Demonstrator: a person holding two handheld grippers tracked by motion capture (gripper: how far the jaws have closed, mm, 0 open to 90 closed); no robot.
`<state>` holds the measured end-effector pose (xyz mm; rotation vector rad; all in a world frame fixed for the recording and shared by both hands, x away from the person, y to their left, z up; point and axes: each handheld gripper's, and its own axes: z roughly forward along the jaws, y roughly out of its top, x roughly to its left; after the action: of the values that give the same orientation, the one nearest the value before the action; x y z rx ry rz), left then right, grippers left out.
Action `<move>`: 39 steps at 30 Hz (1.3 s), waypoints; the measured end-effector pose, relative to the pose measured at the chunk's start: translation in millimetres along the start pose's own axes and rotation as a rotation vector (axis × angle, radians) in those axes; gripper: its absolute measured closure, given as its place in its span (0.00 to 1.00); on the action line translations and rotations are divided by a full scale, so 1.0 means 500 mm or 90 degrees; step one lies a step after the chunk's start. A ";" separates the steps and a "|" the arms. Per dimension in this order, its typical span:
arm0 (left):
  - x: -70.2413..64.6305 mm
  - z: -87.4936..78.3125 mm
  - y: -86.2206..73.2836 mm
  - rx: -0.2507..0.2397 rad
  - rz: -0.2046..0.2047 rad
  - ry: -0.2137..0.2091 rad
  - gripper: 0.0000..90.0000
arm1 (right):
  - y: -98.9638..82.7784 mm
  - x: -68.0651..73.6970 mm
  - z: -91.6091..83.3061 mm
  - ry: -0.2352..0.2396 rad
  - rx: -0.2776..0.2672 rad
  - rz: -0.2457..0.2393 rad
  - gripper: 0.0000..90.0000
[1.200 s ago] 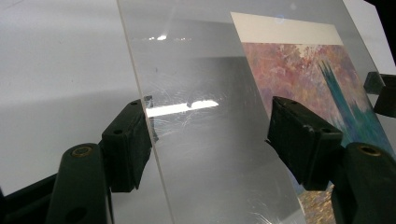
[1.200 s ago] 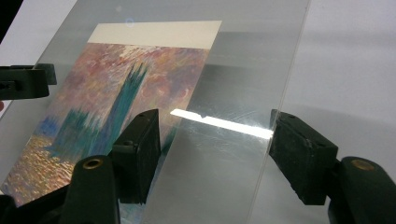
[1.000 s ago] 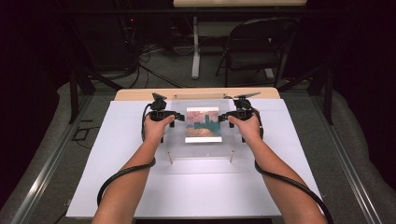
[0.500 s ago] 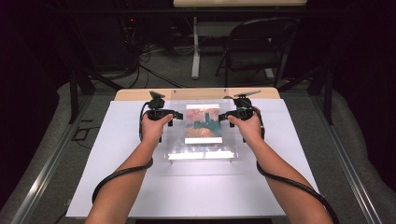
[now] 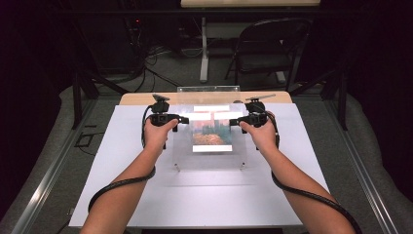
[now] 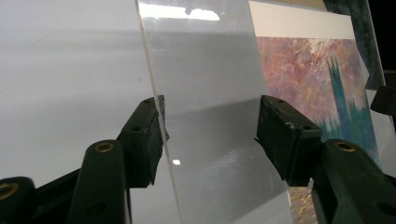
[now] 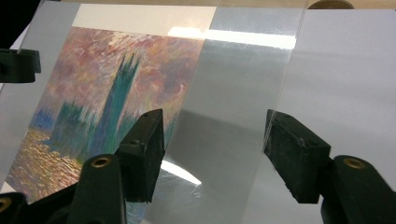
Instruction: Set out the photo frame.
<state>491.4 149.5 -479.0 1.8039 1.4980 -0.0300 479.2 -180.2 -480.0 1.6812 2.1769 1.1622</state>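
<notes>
A clear sheet [image 5: 209, 161] over a print [image 5: 212, 132] on the table [image 5: 122, 195] is straddled at its side edges by the spread left gripper [image 6: 208, 135] and spread right gripper [image 7: 215, 149].

The clear sheet [image 5: 209, 146] has tilted up at its far edge.

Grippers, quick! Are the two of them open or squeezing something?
Left gripper: open, jaws set either side of the clear sheet's edge, not squeezing it.
Right gripper: open, jaws apart around the same sheet's other edge.
</notes>
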 end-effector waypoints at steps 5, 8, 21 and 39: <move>-0.009 -0.015 -0.004 -0.005 0.013 0.003 0.48 | -0.001 0.008 -0.015 -0.003 -0.006 -0.013 0.44; -0.015 -0.024 -0.006 -0.008 0.021 0.007 0.49 | -0.002 0.013 -0.024 -0.005 -0.010 -0.024 0.45; -0.037 -0.065 -0.021 -0.021 0.060 0.005 0.53 | -0.014 0.034 -0.068 -0.012 -0.033 -0.056 0.49; -0.063 -0.113 -0.051 -0.046 0.099 0.007 0.57 | -0.031 0.059 -0.118 -0.021 -0.049 -0.091 0.56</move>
<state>435.3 155.7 -438.4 1.8586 1.3461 0.1099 424.7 -183.7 -440.1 1.4775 2.1632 1.1550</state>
